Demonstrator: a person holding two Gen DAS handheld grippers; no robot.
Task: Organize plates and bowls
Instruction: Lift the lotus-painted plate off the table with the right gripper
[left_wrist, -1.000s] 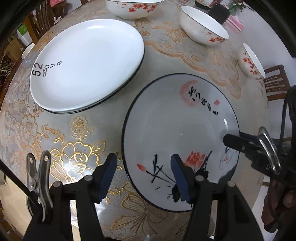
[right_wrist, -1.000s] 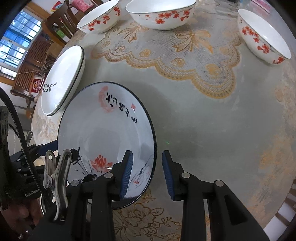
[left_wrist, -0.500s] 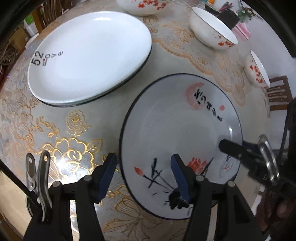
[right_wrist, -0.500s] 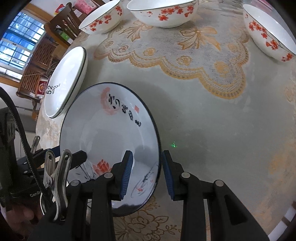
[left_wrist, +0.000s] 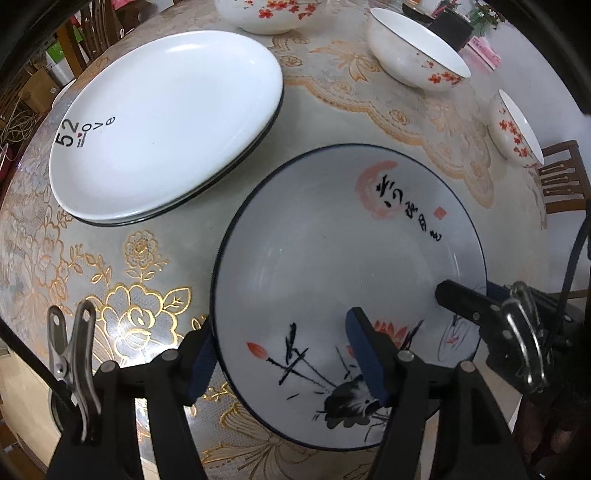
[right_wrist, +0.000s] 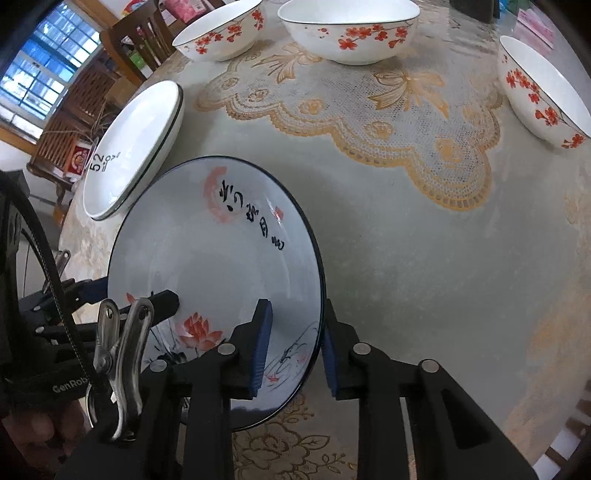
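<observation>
A pale blue plate with a dark rim and ink lotus painting (left_wrist: 332, 266) is held tilted above the table, also in the right wrist view (right_wrist: 207, 266). My left gripper (left_wrist: 284, 362) straddles its near-left rim, one pad under and one pad inside. My right gripper (right_wrist: 293, 343) is shut on the plate's rim at the other side; it shows in the left wrist view (left_wrist: 465, 299). A stack of white "52 love" plates (left_wrist: 162, 122) lies at the left, also in the right wrist view (right_wrist: 129, 147).
Three white bowls with red blossoms stand at the far side: (right_wrist: 221, 33), (right_wrist: 347, 29), (right_wrist: 543, 88). The round table (right_wrist: 424, 258) has a gold lace cloth. Wooden chairs (right_wrist: 122, 40) stand around it. The table edge is close below both grippers.
The painted plate has risen and tilted in both grippers. The left gripper's jaws have narrowed around its rim. The white plate stack looks nearer.
</observation>
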